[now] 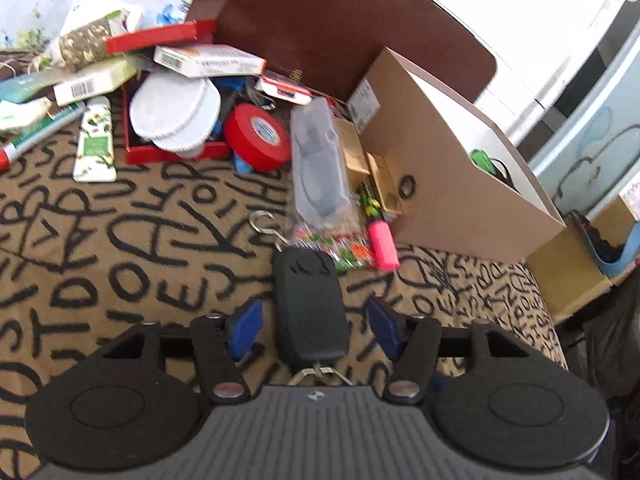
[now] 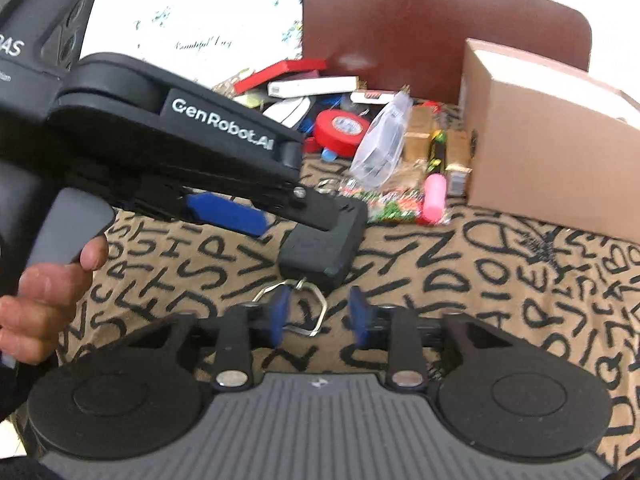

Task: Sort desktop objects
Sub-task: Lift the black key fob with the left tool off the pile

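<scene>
A black hand scale (image 1: 310,308) lies on the lettered cloth, with a steel hook (image 1: 264,220) at its far end and a metal ring (image 1: 320,372) at its near end. My left gripper (image 1: 315,320) is open and straddles the scale's body, with a gap at each blue pad. In the right wrist view the left gripper (image 2: 316,218) reaches in from the left over the scale (image 2: 324,244). My right gripper (image 2: 319,314) is open around the scale's metal ring (image 2: 306,308), whose wire passes by the left pad (image 2: 278,312).
A cardboard box (image 1: 460,184) stands at the right. Beyond the scale lie a pink highlighter (image 1: 384,244), a clear plastic bag (image 1: 320,168), a red tape roll (image 1: 258,136), a cream tube (image 1: 94,140) and stacked boxes (image 1: 208,60). A hand (image 2: 40,300) grips the left handle.
</scene>
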